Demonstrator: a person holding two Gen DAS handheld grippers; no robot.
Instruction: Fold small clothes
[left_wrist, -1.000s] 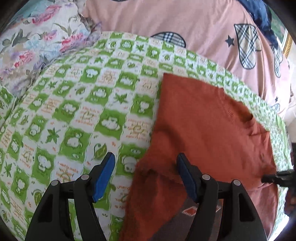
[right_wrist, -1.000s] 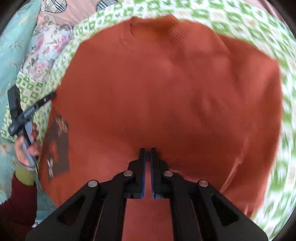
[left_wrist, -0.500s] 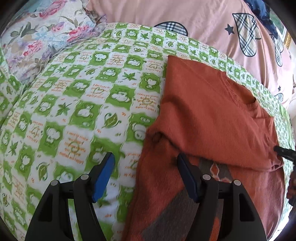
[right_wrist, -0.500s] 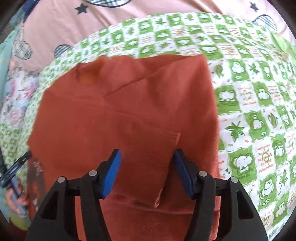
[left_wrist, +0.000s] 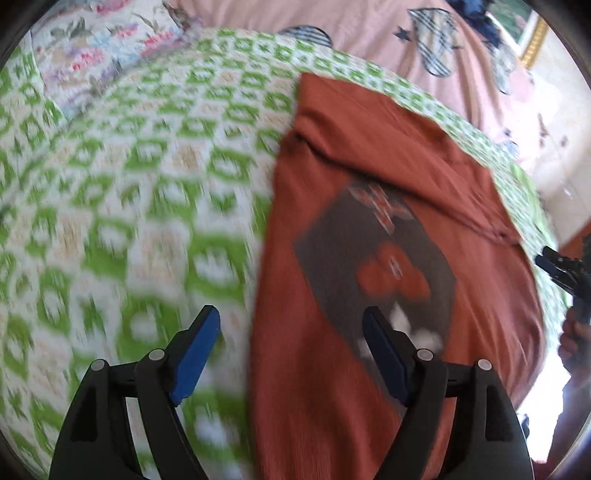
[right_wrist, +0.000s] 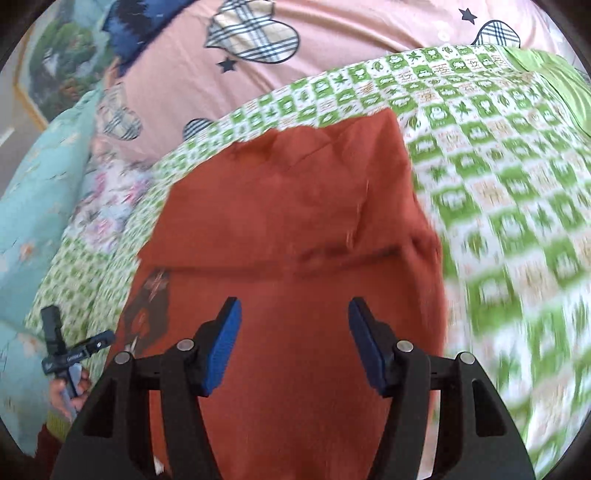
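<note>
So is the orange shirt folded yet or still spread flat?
Partly folded: the orange shirt has its upper part doubled over, a fold edge crossing it, on the green checked sheet.

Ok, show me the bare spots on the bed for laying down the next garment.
Bare green checked sheet lies left of the orange shirt, up to the floral pillow; more lies to its right. The pink quilt crowds the far edge.

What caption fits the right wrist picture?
Open right tongs hover over a partly folded rust shirt on a green checked sheet.
</note>
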